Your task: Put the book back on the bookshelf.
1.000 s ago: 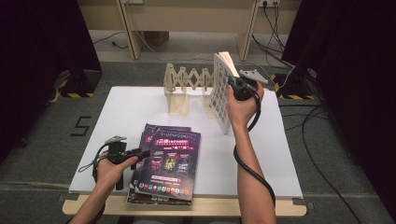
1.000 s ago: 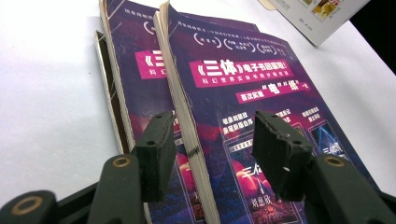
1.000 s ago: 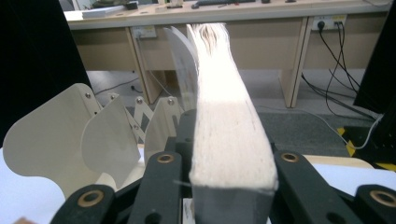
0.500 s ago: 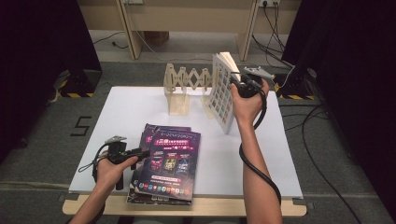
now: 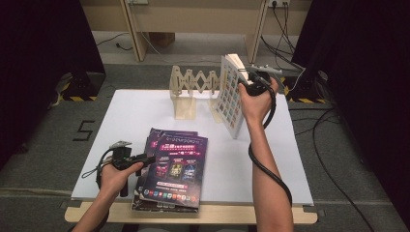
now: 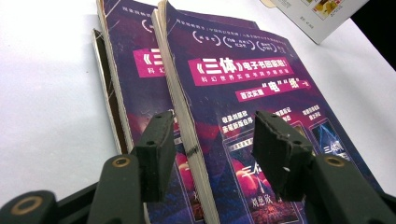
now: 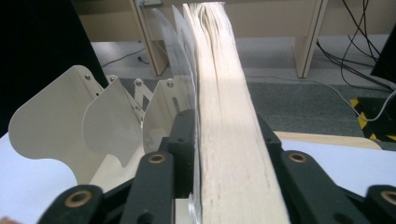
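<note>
A thick white book [image 5: 229, 98] with a grid of small pictures on its cover stands on its lower corner at the table's back right. My right gripper [image 5: 246, 80] is shut on its upper fore-edge. In the right gripper view the pads press both sides of the page block [image 7: 219, 93], and the jaws have just been closing on it. A wooden accordion book rack [image 5: 192, 86] stands just left of the book. My left gripper [image 5: 145, 158] is open at the front left, its jaws straddling the spine edge of the top purple book [image 6: 243, 88] without touching.
Purple books [image 5: 175, 166] lie stacked flat near the white table's front edge [image 5: 217, 200]. The rack's curved wooden dividers [image 7: 70, 107] rise left of the held book. Cables and dark curtains surround the table.
The right hand has edged slightly up and away with the book, which has stayed nearly upright. The left hand and the purple books have not moved.
</note>
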`<action>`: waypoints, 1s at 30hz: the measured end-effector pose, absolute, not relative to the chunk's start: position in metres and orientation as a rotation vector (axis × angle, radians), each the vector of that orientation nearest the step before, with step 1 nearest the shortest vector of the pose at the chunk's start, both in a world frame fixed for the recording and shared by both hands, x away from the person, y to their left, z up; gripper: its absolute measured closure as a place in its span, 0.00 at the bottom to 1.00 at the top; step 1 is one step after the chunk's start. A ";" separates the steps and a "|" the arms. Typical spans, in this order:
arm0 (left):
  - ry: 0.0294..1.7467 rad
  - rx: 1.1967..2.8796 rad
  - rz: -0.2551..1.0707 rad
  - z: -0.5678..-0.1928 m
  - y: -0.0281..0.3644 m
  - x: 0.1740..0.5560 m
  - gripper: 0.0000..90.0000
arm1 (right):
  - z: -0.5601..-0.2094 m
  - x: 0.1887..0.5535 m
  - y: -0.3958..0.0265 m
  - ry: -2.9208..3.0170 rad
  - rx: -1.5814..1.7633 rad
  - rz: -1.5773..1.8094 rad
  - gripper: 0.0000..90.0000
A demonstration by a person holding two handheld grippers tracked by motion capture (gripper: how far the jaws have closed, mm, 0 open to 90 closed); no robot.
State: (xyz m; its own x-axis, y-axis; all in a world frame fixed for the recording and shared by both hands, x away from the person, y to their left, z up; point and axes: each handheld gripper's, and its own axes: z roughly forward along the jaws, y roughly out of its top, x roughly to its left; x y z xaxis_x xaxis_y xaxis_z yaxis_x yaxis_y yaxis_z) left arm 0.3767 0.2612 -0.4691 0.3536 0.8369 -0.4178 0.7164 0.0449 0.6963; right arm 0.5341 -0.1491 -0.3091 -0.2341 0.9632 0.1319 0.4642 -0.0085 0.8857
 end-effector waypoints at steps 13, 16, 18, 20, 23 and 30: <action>1.397 1.703 0.169 -0.469 0.262 0.377 0.53 | -0.307 0.533 -0.141 1.707 1.458 1.222 0.83; 1.396 1.703 0.172 -0.469 0.262 0.377 0.53 | -0.306 0.536 -0.139 1.698 1.451 1.228 0.83; 1.397 1.706 0.169 -0.469 0.262 0.377 0.53 | -0.304 0.539 -0.135 1.686 1.443 1.230 0.83; 1.398 1.704 0.168 -0.469 0.262 0.378 0.53 | -0.303 0.542 -0.133 1.679 1.437 1.231 0.83; 1.398 1.701 0.168 -0.470 0.263 0.378 0.53 | -0.302 0.545 -0.131 1.671 1.435 1.240 0.83; 1.397 1.704 0.165 -0.470 0.263 0.378 0.53 | -0.303 0.553 -0.125 1.660 1.427 1.243 0.83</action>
State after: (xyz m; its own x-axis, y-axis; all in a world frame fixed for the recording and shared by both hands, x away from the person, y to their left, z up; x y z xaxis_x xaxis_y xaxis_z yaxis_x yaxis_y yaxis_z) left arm 0.3777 0.2630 -0.4699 0.3535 0.8380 -0.4158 0.7184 0.0416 0.6944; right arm 0.5526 -0.1248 -0.3034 -0.2297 0.9656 0.1220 0.3887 -0.0239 0.9211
